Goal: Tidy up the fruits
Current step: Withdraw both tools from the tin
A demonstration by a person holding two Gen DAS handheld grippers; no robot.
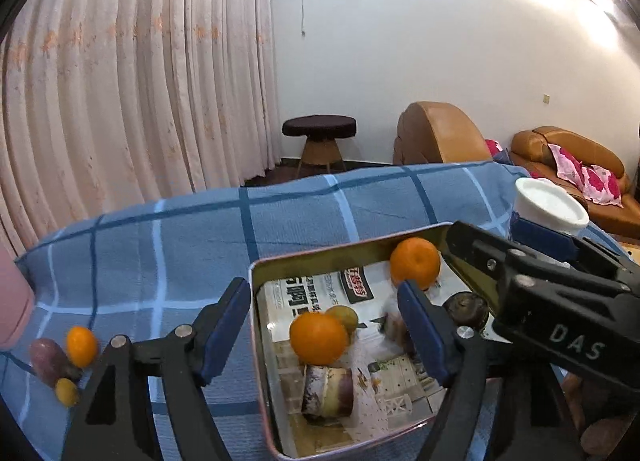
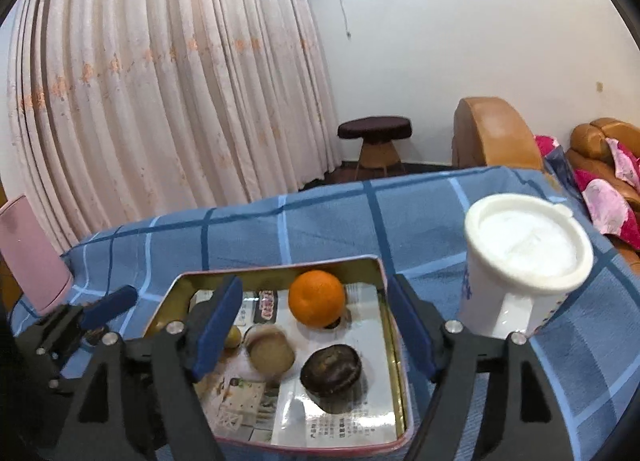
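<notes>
Metal tin (image 2: pixel 394 345), round glossy oranges (image 1: pixel 319 338)

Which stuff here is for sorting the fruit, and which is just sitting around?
For the job: round orange tangerines, rectangular metal tin tray, small orange fruit and purple sweet potato lying on the blue checked cloth.

Just lying about: white lidded cup, pink box, dark round stool.

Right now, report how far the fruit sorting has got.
Done: two oranges lie in the tin tray. In hand: nothing; left gripper and right gripper hover over it, jaws open. Left: three small fruits on the blue cloth.
</notes>
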